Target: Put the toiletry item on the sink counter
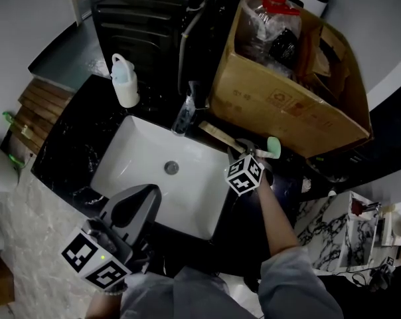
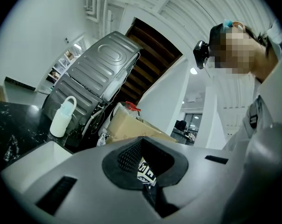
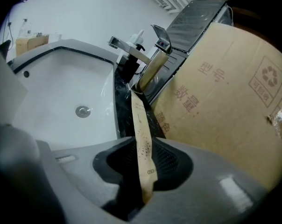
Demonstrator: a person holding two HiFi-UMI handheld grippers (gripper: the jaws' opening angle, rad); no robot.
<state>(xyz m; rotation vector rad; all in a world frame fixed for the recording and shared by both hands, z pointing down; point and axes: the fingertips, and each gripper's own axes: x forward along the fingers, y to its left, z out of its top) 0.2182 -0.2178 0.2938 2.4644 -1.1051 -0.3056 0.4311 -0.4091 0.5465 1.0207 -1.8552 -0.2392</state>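
toiletry packet [image 3: 139, 125]: lower end hidden inside right claw [image 3: 143, 154] | print [image 3: 143, 143]: probably too small to read

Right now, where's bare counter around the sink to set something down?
Free: black counter left of the basin, in front of the white bottle. Crowded: the strip between basin and cardboard box, taken by the paper-wrapped packet and right gripper.
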